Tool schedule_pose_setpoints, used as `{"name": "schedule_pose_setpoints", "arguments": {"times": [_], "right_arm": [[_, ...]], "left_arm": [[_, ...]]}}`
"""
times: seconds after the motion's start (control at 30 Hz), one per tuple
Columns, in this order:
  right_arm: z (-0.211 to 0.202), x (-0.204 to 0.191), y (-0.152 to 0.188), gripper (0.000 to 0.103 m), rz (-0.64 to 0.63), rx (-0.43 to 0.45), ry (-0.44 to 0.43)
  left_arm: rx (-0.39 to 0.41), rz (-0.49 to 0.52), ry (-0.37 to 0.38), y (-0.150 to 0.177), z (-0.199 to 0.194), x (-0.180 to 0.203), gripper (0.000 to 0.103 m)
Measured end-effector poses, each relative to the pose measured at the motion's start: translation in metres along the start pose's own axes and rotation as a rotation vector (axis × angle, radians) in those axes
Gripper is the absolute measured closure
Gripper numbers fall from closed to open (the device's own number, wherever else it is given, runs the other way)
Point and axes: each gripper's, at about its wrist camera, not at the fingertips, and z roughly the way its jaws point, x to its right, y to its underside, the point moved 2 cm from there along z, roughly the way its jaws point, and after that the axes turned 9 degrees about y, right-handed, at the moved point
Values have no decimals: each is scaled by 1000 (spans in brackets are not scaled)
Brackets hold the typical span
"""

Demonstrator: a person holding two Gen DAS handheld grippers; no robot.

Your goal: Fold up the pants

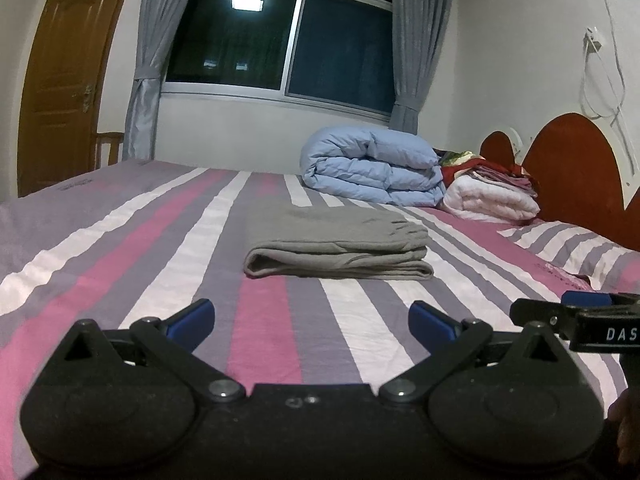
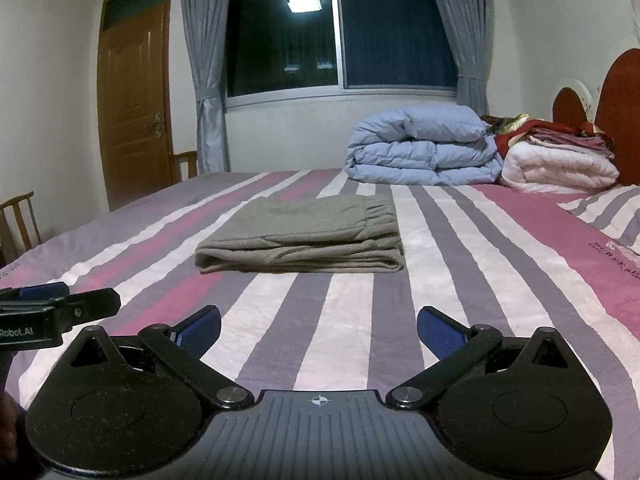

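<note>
Grey pants [image 1: 336, 244] lie folded in a flat, layered rectangle on the striped bed [image 1: 120, 248], waistband toward the right. They also show in the right wrist view [image 2: 304, 236]. My left gripper [image 1: 312, 316] is open and empty, held back from the pants above the bedspread. My right gripper [image 2: 318, 324] is open and empty, also short of the pants. The right gripper shows at the right edge of the left wrist view [image 1: 584, 316]; the left gripper shows at the left edge of the right wrist view [image 2: 56, 308].
A folded blue duvet [image 1: 372, 168] and a white quilt [image 1: 492, 200] with folded clothes lie at the bed's far right by the red headboard [image 1: 576, 160]. A pillow [image 1: 580, 248] lies right. Window, curtains, a wooden door [image 2: 132, 100] and chairs [image 2: 16, 220] stand behind.
</note>
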Motion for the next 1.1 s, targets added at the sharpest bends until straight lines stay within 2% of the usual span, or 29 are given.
{"name": "schedule_pose_setpoints", "arguments": {"times": [1.1], "right_arm": [[-1, -2, 0, 0, 7, 2, 4]], "left_arm": [[-22, 42, 15, 0, 1, 0, 6]]}}
